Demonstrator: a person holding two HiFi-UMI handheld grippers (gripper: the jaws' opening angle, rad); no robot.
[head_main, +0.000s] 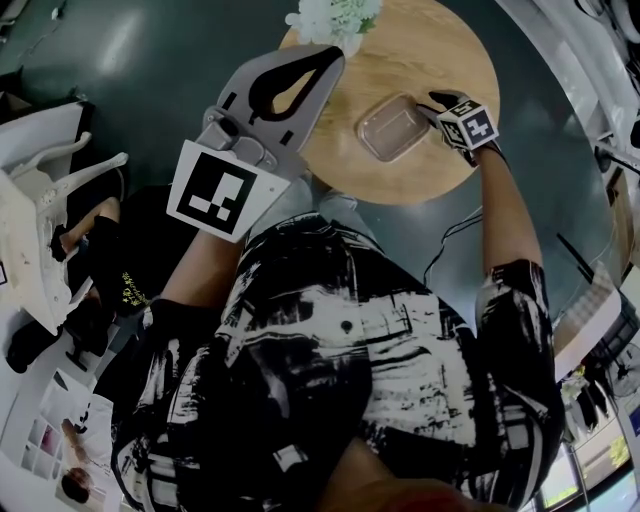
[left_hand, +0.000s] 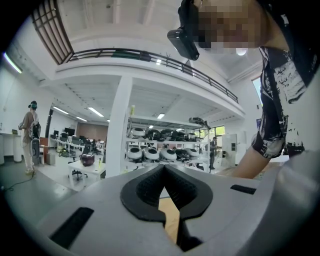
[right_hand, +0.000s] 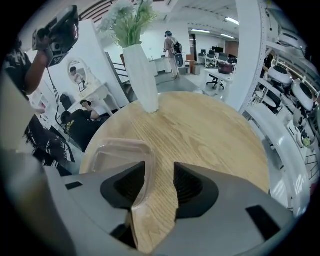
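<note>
Pale, straight-grained wood covers the round surface (head_main: 440, 60), which bears a clear, faintly pink-tinted container (head_main: 392, 127). The left tongs (left_hand: 164, 167) and right tongs (right_hand: 159, 167) are matte grey with black ribbed pads (right_hand: 122, 187) and black-and-white square markers (head_main: 215, 190). A white vase (right_hand: 141, 80) carries green-and-white flowers (head_main: 335, 15). The shirt (head_main: 340, 360) is black with white brushstroke streaks. The floor (head_main: 180, 50) is dark grey-green.

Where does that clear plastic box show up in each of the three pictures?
Head view: clear plastic box upper middle, on the round wooden table, beside the right gripper.
Left gripper view: not in it.
Right gripper view: lower left, rim between the open jaws.
Shared landmark: the white flowers.
</note>
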